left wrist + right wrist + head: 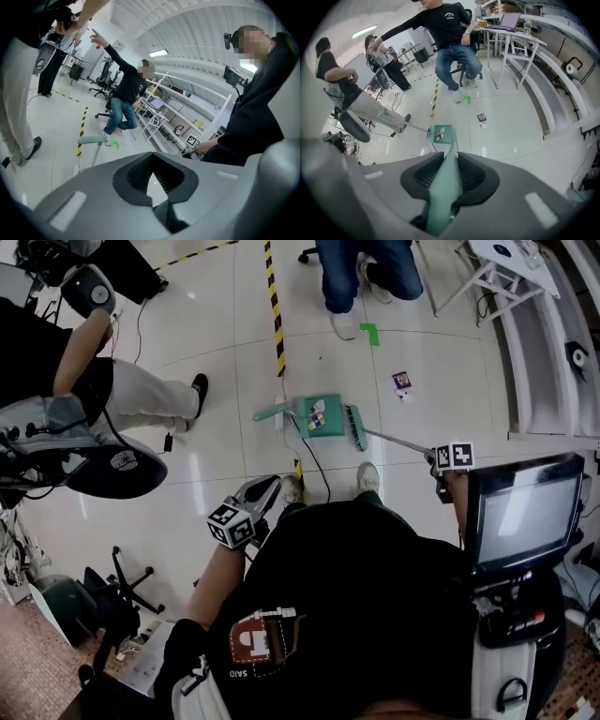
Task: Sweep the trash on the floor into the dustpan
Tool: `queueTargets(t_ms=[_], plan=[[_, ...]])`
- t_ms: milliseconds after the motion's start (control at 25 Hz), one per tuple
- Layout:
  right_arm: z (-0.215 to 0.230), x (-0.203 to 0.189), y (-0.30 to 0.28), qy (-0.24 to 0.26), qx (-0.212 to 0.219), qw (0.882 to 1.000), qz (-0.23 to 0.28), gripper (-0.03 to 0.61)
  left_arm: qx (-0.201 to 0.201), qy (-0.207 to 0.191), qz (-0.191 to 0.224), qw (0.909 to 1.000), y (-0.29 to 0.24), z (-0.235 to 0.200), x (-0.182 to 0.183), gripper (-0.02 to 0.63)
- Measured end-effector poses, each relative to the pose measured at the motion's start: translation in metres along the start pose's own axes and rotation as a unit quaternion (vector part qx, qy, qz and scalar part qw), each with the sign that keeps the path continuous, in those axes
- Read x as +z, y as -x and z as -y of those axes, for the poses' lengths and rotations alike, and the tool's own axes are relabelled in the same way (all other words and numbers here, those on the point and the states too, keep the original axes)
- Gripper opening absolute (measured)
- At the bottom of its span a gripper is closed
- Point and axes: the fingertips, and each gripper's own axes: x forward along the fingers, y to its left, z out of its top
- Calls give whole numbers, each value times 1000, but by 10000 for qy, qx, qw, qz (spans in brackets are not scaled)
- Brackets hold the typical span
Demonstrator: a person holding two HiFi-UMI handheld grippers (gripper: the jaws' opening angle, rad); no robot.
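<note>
A green dustpan (323, 415) lies on the white floor ahead of my feet, its long handle (272, 412) pointing left, with small bits of trash on it. The green broom head (354, 427) rests against the pan's right edge. My right gripper (439, 460) is shut on the broom handle (446, 183), which runs down toward the dustpan (443, 133). A purple wrapper (401, 381) lies loose on the floor beyond the pan; in the right gripper view the wrapper (481, 118) is right of the pan. My left gripper (261, 493) hangs near my left foot, open and holding nothing (152, 183).
A seated person in jeans (366, 277) is at the far side and a person in light trousers (141, 399) stands at the left. Black-yellow tape (275, 306) runs across the floor, a cable (314, 460) trails toward my feet. White shelving (544, 343) and a monitor (520, 512) stand on the right.
</note>
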Motion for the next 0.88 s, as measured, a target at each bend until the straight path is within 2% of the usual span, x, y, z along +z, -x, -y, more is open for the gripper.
queueTargets(t_ms=[200,360,600,720,880], plan=[[20,-21,17,-24,264,9996,69,86,-120,-242,-78,9996,-34,33,19,0],[22,-36,35,61,573,9982,174,86,-107,-311,68,9994,-47,69,30,0],[23,-15,36,427,974,9942,186,86,6,-294,366,9989,-61,90,34,0],[0,-10,40,618,966,9930,274,86,36,-320,518,9981,-38,81,31,0],[-55,-30,56,695,831,9933,411,86,-71,-229,960,9951,27,63,39,0]])
